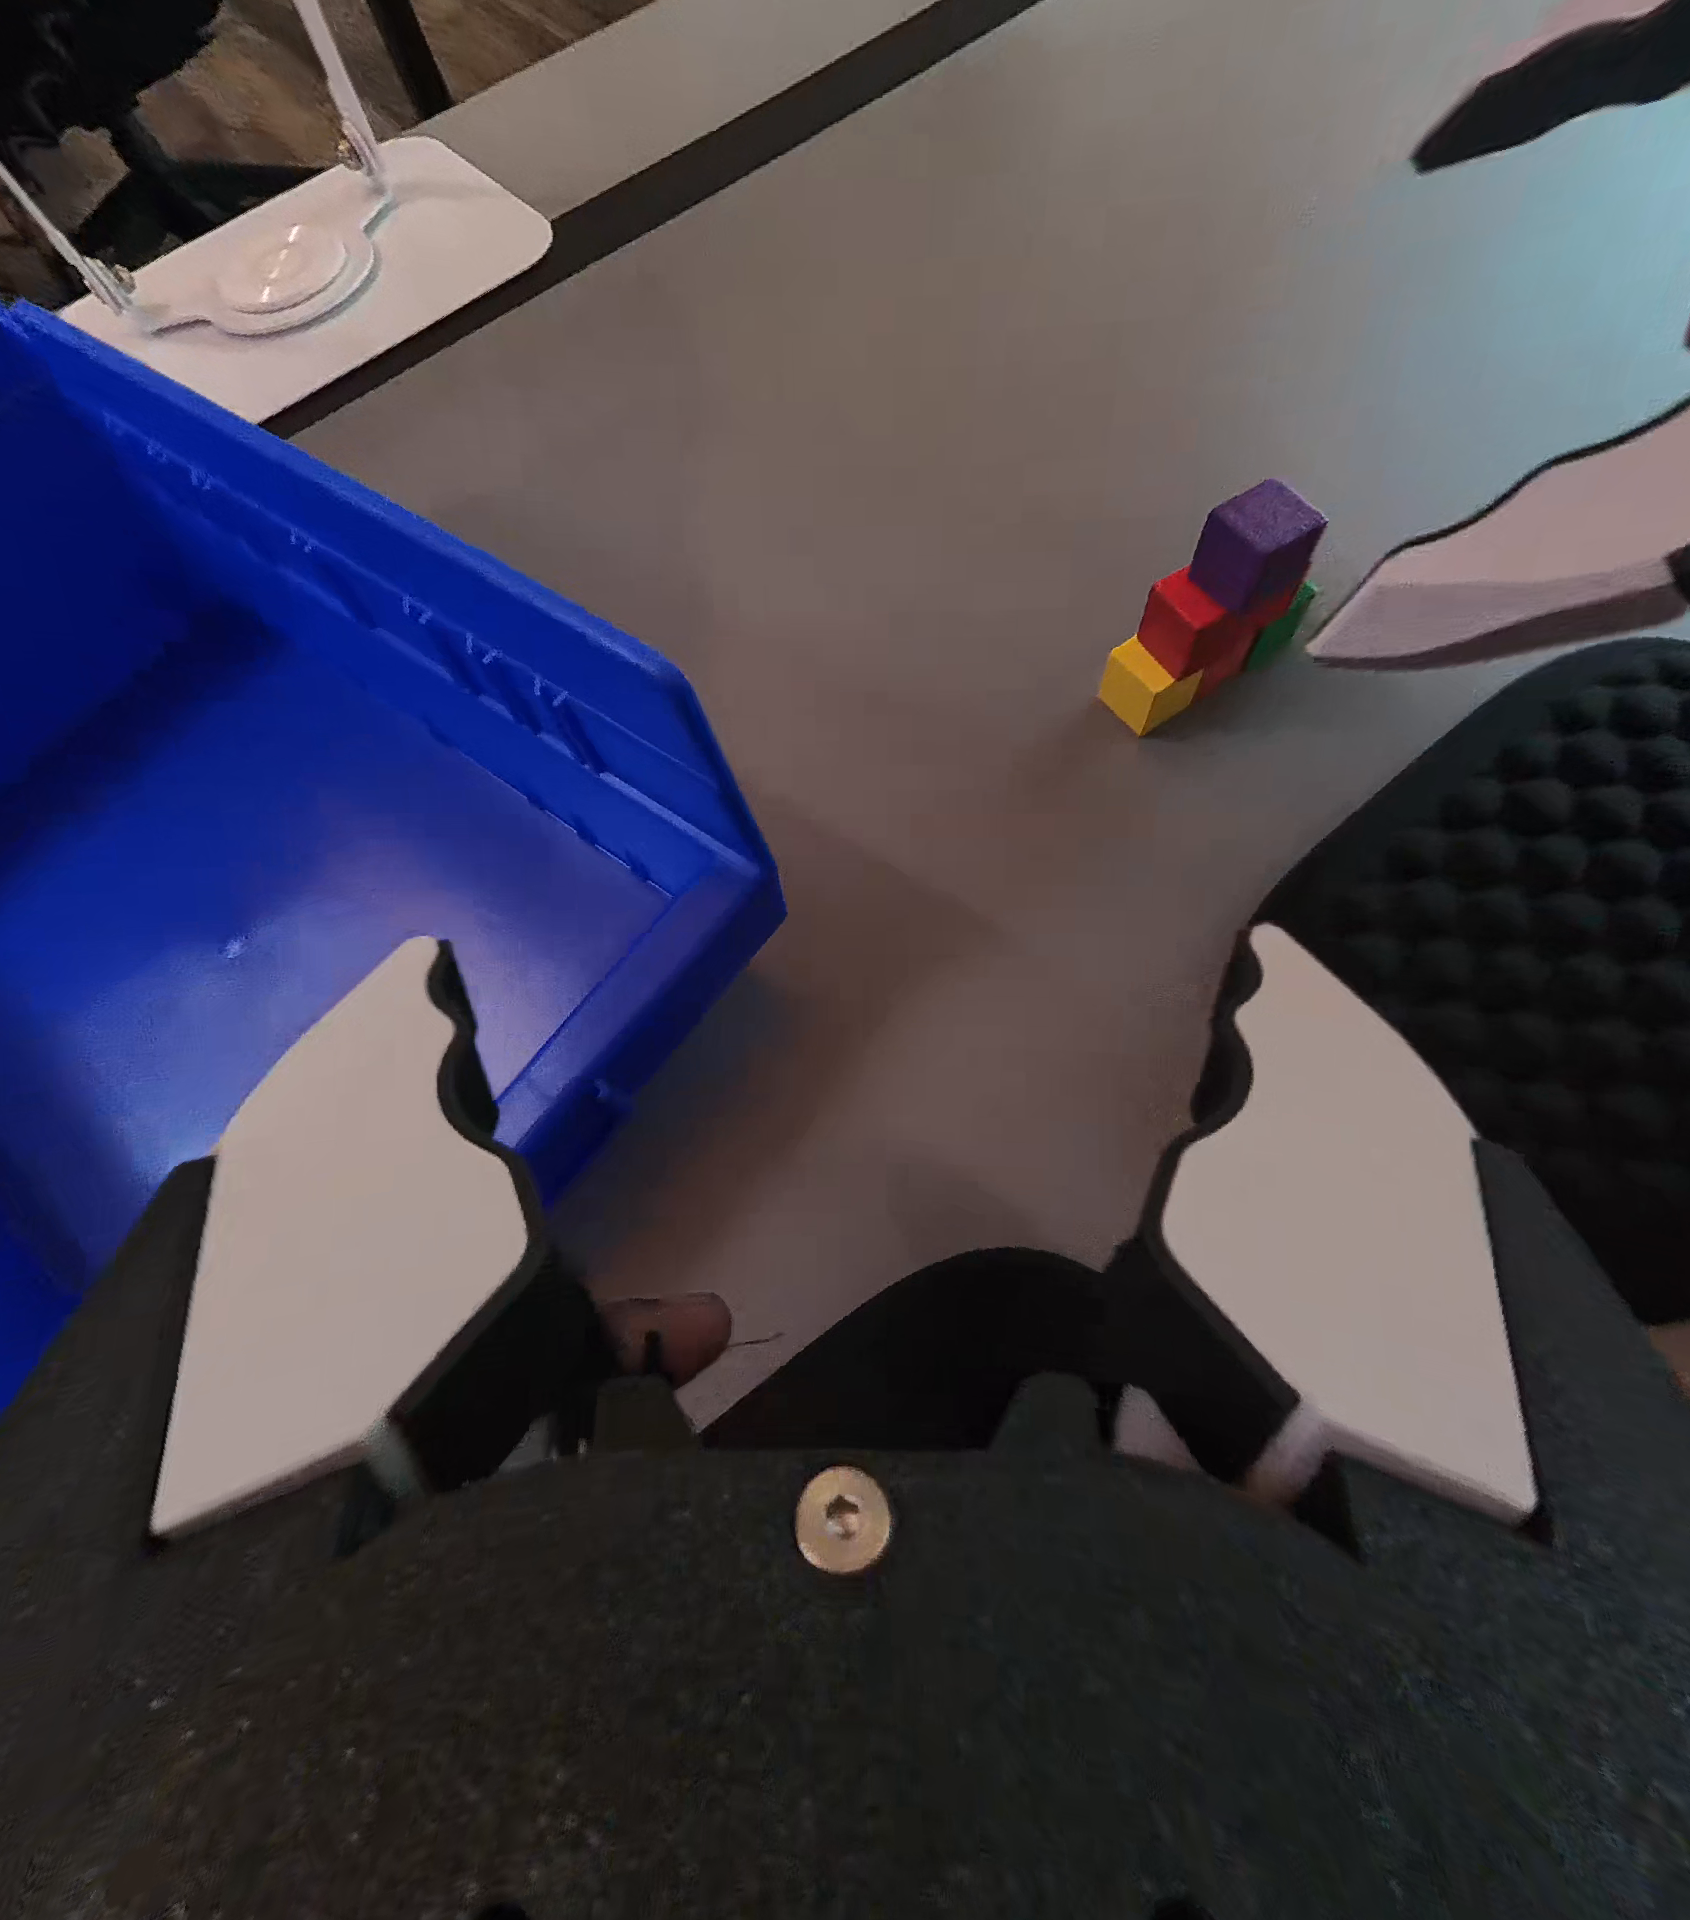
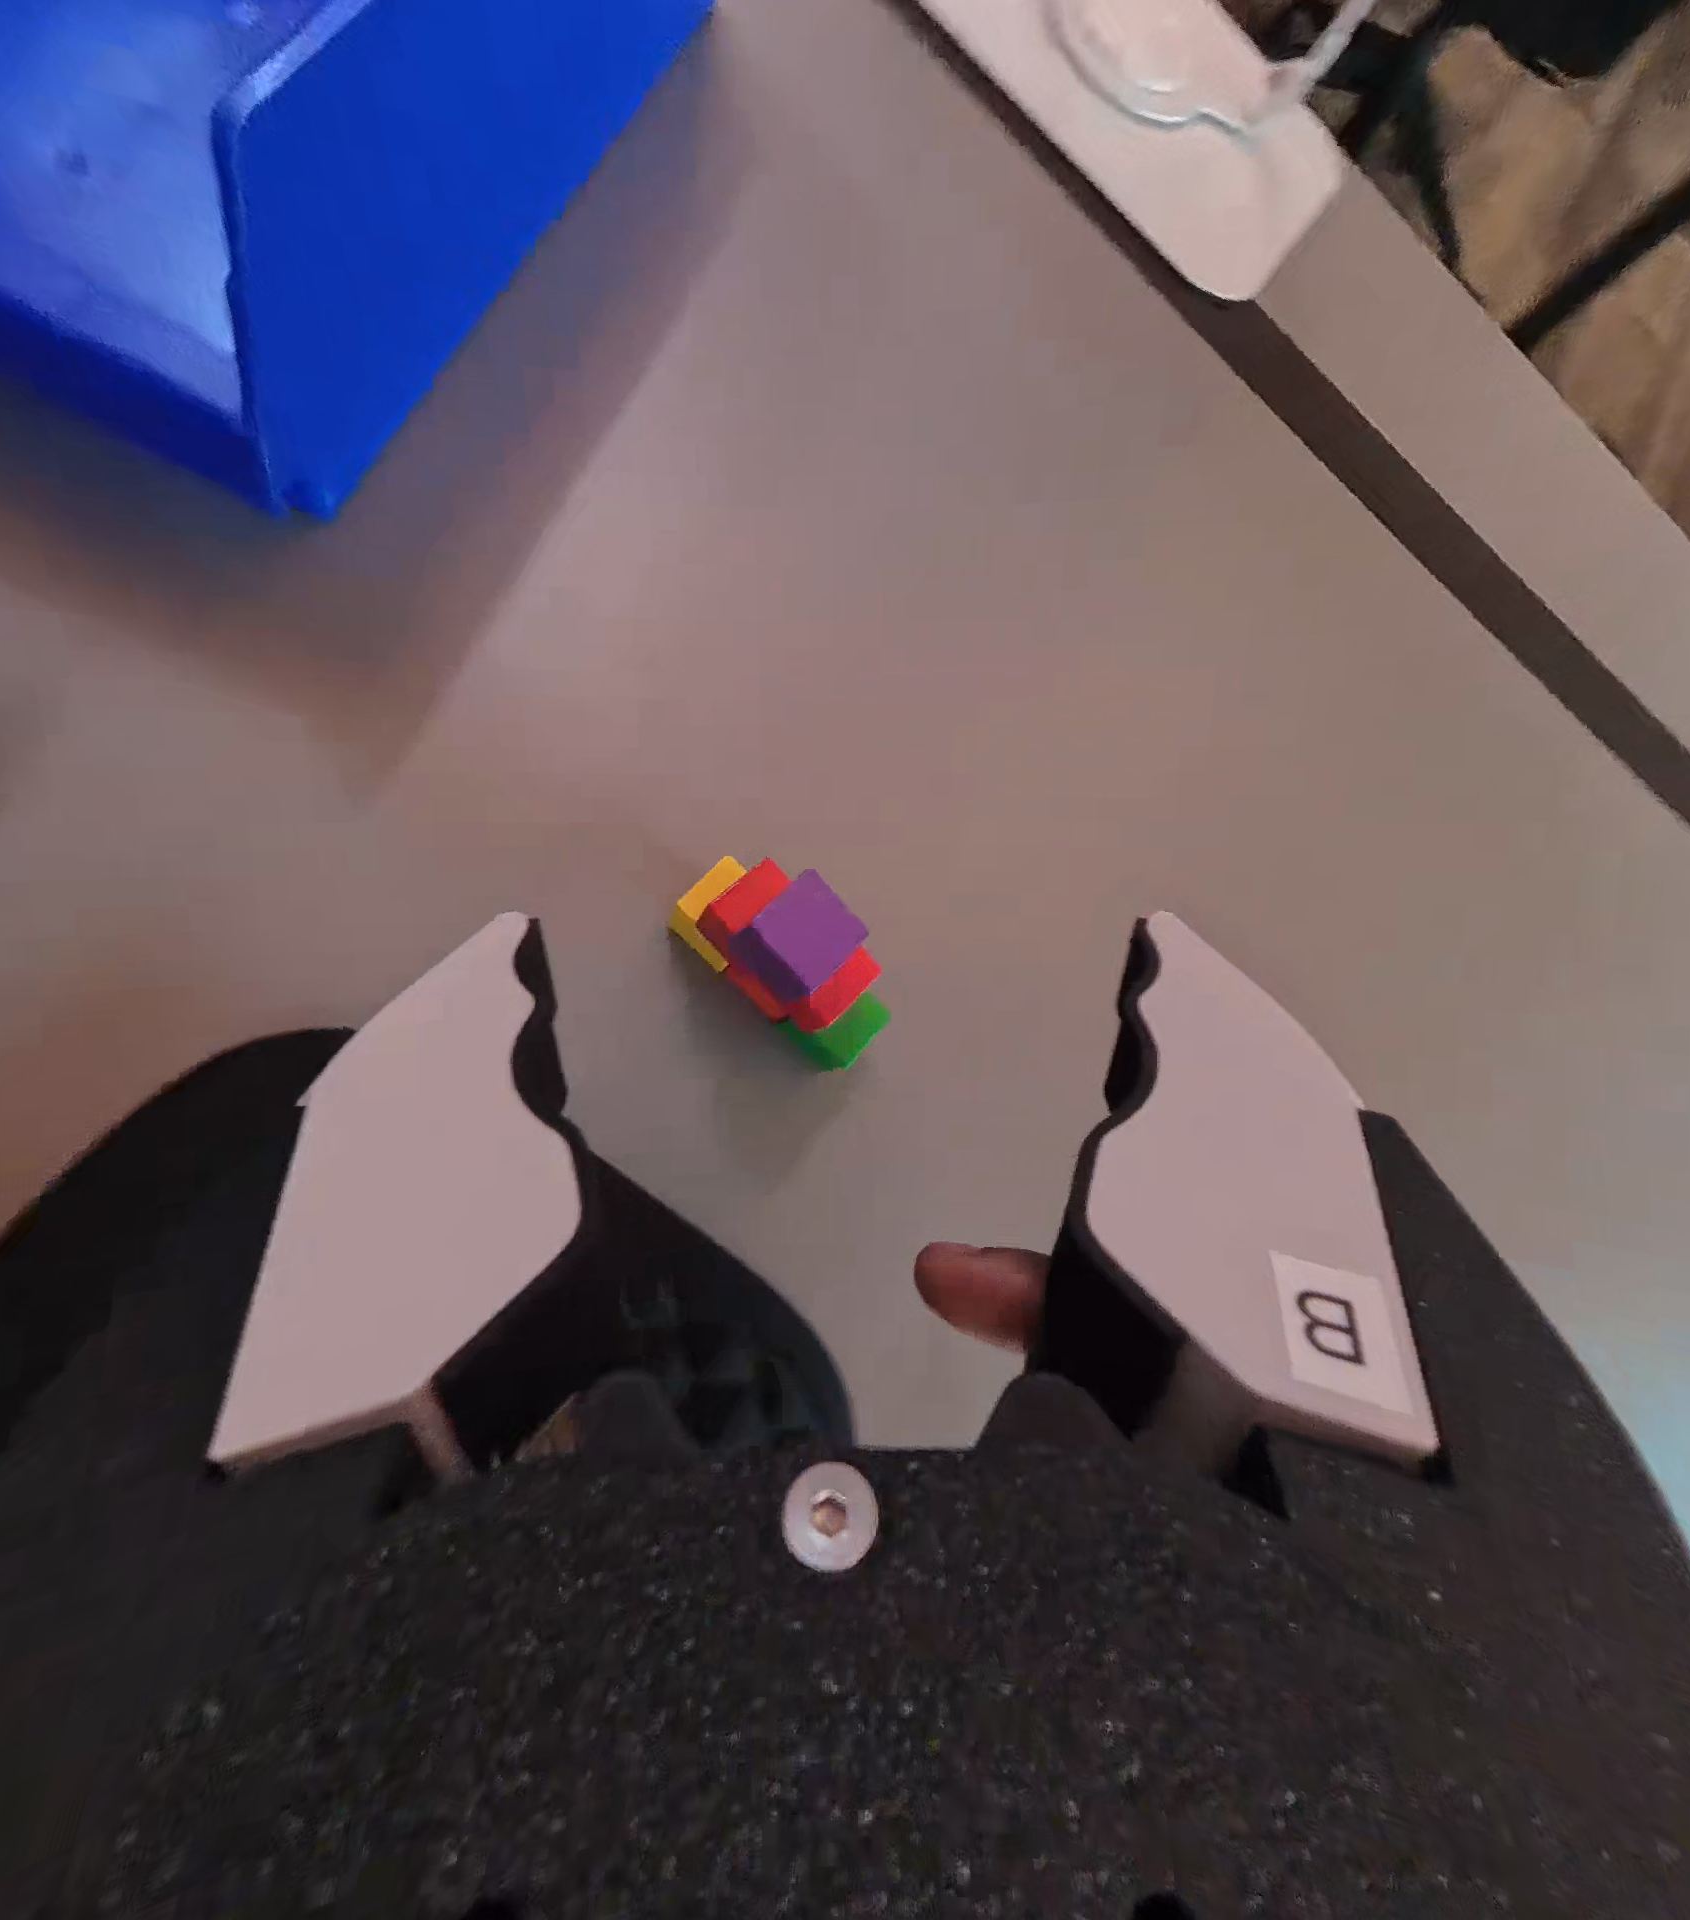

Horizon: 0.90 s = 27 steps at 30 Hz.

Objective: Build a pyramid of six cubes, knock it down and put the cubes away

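Observation:
A small pyramid of coloured cubes stands on the grey table. A purple cube (image 1: 1256, 542) (image 2: 805, 930) sits on top. Red cubes (image 1: 1184, 623) (image 2: 753, 896) lie under it. A yellow cube (image 1: 1144, 686) (image 2: 706, 899) and a green cube (image 1: 1282, 623) (image 2: 836, 1034) are at the bottom ends. My left gripper (image 1: 841, 956) is open and empty, over the edge of the blue bin (image 1: 321, 790). My right gripper (image 2: 836, 925) is open and empty, above the pyramid. It also shows in the left wrist view (image 1: 1506, 613), with a fingertip close beside the green cube.
The blue bin's outer wall (image 2: 384, 229) is at the upper left of the right wrist view. A white stand base (image 1: 342, 260) (image 2: 1184, 135) sits at the table's far edge. A black textured pad (image 1: 1630, 935) lies at the right. The yellow cube (image 1: 1144, 686) lies some 7 centimetres from my right tips, 12 centimetres from my left tips.

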### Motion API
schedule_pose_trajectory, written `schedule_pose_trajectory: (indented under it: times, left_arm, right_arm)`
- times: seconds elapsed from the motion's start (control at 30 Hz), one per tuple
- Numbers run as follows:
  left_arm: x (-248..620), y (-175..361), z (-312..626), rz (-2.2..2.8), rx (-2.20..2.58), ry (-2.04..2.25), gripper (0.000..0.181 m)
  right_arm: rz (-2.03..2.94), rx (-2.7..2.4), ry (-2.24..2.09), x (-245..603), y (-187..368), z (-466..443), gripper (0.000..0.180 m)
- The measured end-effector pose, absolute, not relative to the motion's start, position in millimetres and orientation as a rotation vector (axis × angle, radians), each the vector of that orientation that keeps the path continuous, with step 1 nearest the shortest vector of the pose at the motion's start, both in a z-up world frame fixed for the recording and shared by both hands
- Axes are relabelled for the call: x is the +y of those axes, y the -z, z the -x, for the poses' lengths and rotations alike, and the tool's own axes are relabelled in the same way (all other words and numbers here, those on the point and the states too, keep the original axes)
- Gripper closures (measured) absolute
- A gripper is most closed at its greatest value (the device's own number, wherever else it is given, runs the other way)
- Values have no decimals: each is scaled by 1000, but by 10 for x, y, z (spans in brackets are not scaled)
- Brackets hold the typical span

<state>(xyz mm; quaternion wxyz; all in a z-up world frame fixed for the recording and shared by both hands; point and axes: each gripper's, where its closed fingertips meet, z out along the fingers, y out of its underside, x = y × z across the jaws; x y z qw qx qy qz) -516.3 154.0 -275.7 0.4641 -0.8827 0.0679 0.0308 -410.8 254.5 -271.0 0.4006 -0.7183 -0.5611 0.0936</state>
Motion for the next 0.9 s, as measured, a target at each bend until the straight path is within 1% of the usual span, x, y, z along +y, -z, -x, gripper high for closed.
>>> schedule_pose_trajectory:
  times: [0.07,0.1,0.27,0.4,0.9]
  left_arm:
    - [1566,2769,5106,2161,151,-96,37]
    - [1578,2771,5065,2155,149,-98,35]
    - [1618,2752,4893,2103,136,-97,35]
    - [1600,2749,4806,2100,144,-98,35]
    - [1589,2723,4761,2091,151,-93,35]
  right_arm:
    - [1866,-1256,-239,2547,2714,4001,64]
    - [1881,-1199,-230,2545,2737,3948,57]
    - [1951,-1040,-155,2500,2902,3708,39]
    - [1946,-1002,-163,2395,2867,3630,37]
    - [1916,-992,-158,2318,2750,3591,41]
